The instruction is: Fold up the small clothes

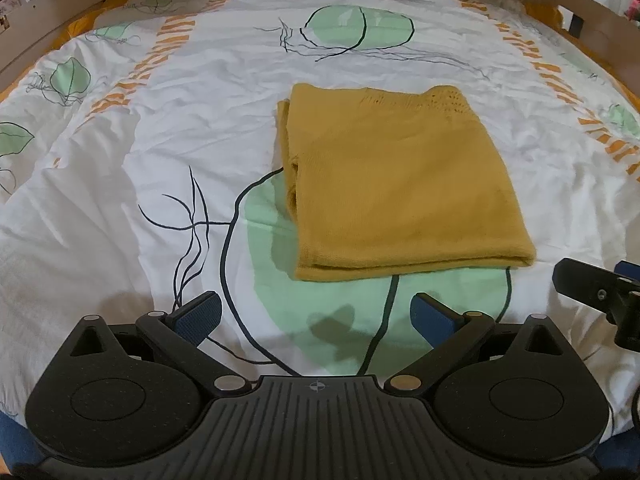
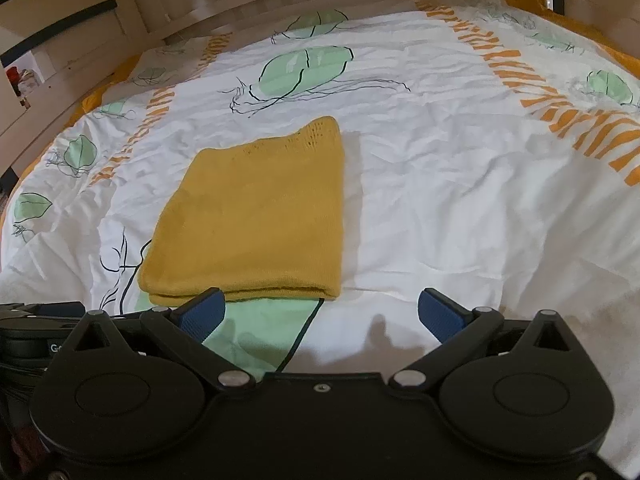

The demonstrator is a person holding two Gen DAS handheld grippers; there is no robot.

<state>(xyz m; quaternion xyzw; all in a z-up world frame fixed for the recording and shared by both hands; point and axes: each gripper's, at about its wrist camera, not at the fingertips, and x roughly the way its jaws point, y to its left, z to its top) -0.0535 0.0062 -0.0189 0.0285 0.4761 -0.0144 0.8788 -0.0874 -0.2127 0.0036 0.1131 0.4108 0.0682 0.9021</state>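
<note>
Already folded into a neat layered rectangle, the mustard-yellow knitted garment (image 1: 396,184) lies flat on the leaf-patterned white bed cover (image 1: 160,140), just ahead of both released, empty tongs, left (image 1: 316,314) and right (image 2: 322,312). Little folding appears left. Its long axis runs away from the tongs, folded edge nearest.

The left black plastic two-finger gripper (image 1: 316,314) has a ribbed central plate printed with a small crosshair mark, round silver pivot pins, two disc-shaped housings with triangular cut-outs, and blue textured pads (image 1: 200,314) on its fingers. The right black plastic two-finger gripper (image 2: 322,314) shares those shapes and blue pads (image 2: 442,314), but its central plate is smooth with one small screw.
</note>
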